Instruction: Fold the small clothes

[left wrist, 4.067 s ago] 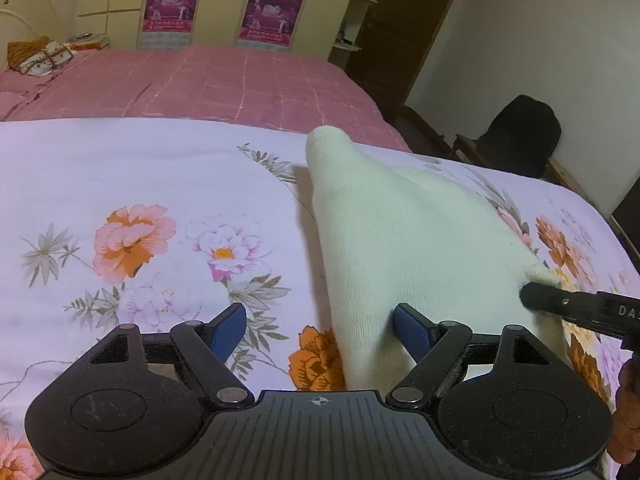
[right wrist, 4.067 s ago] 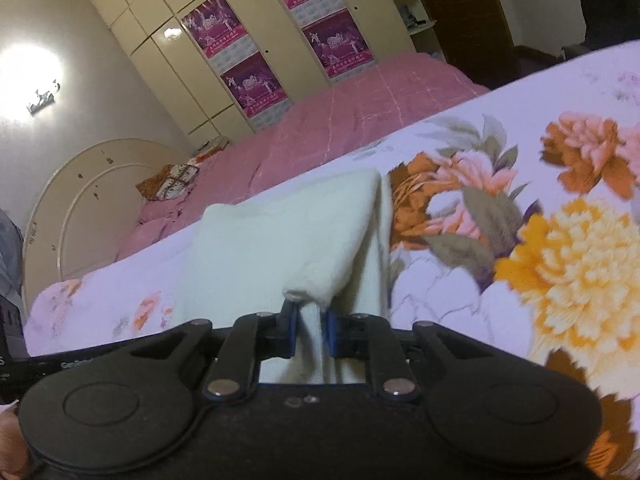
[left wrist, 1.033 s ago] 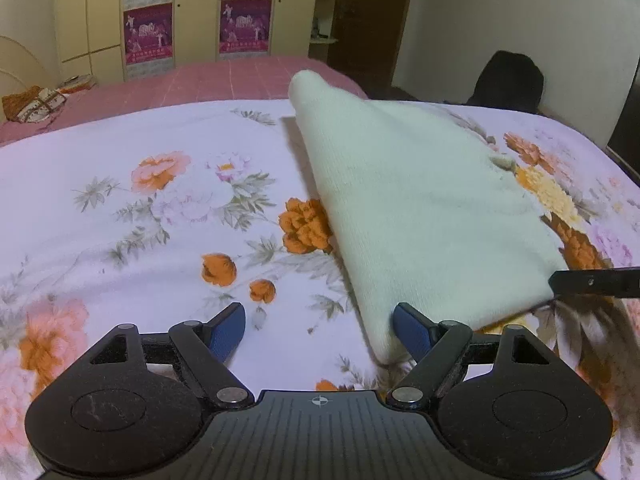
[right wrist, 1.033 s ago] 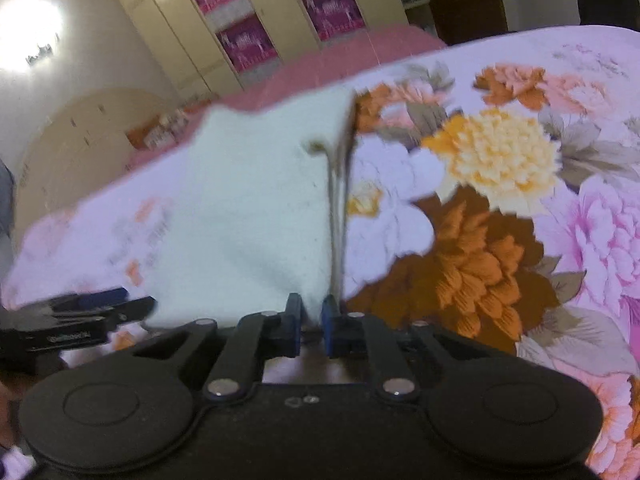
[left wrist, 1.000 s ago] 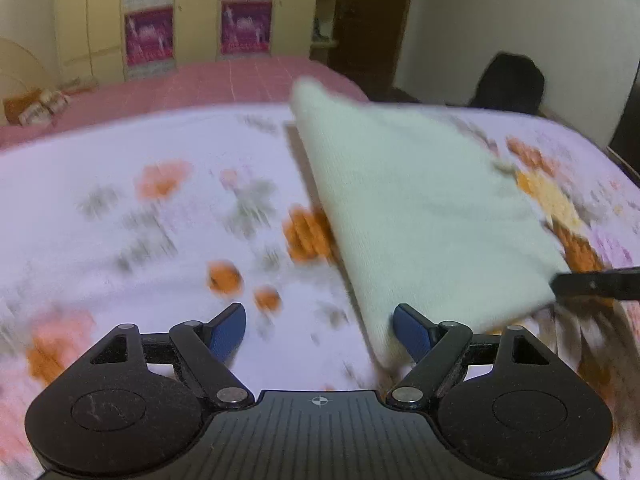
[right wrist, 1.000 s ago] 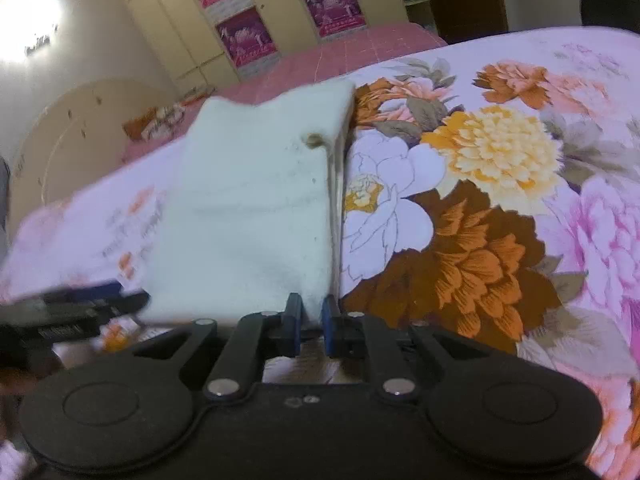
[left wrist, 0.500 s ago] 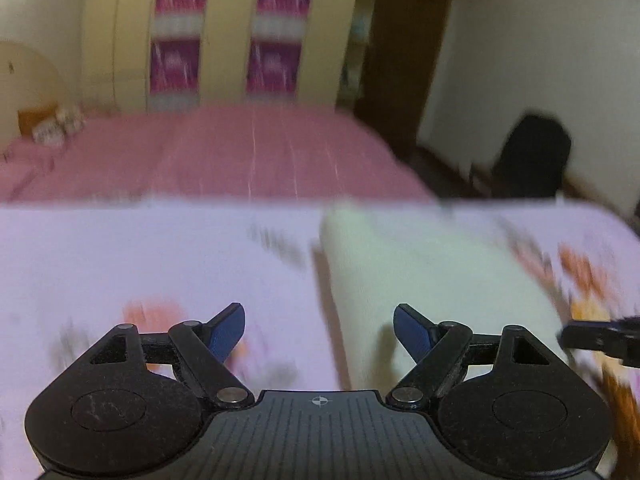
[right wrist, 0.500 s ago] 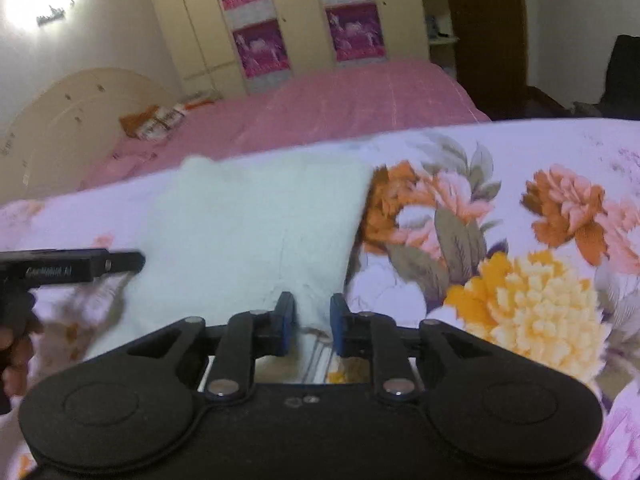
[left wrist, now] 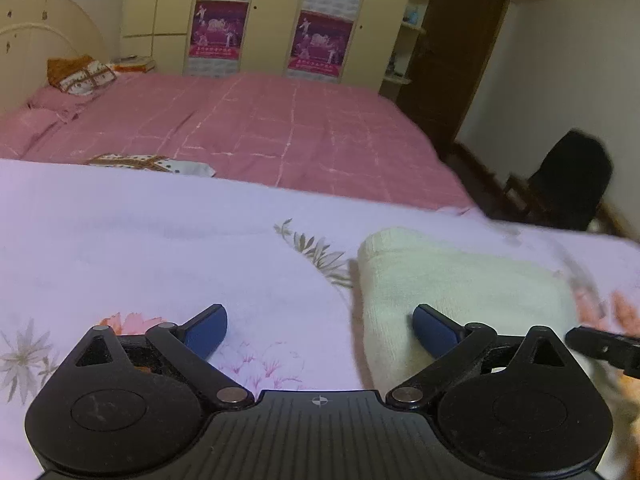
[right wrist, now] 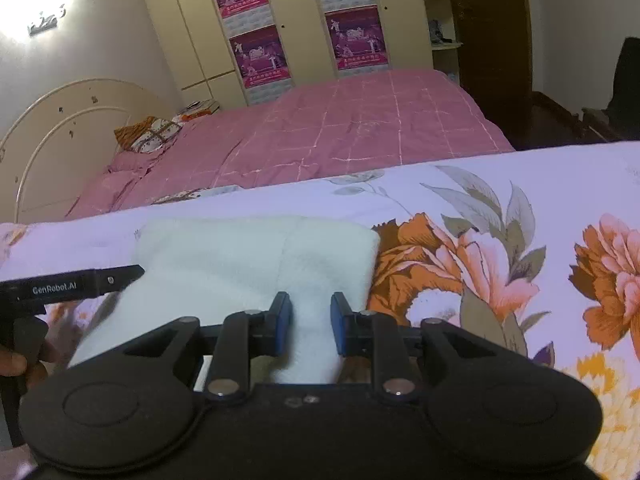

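Observation:
A folded cream knit garment (left wrist: 460,280) lies flat on the floral sheet (left wrist: 160,248). My left gripper (left wrist: 320,326) is open wide and empty, low at the garment's near left edge, its right finger over the cloth. In the right wrist view the garment (right wrist: 248,256) lies just ahead. My right gripper (right wrist: 310,322) is partly open, its jaws standing apart on either side of the garment's near edge, not clamped on it. The left gripper's finger (right wrist: 80,282) shows at the left of that view.
A pink checked bedspread (left wrist: 260,128) lies beyond the floral sheet, with a patterned pillow (left wrist: 80,74) near the headboard. Wardrobes with purple posters (right wrist: 256,44) stand at the back. A dark chair (left wrist: 568,180) stands at the right by the wall.
My right gripper has opened and let go of the garment, which now lies flat. Both grippers have dropped low toward the sheet. The left gripper stays open.

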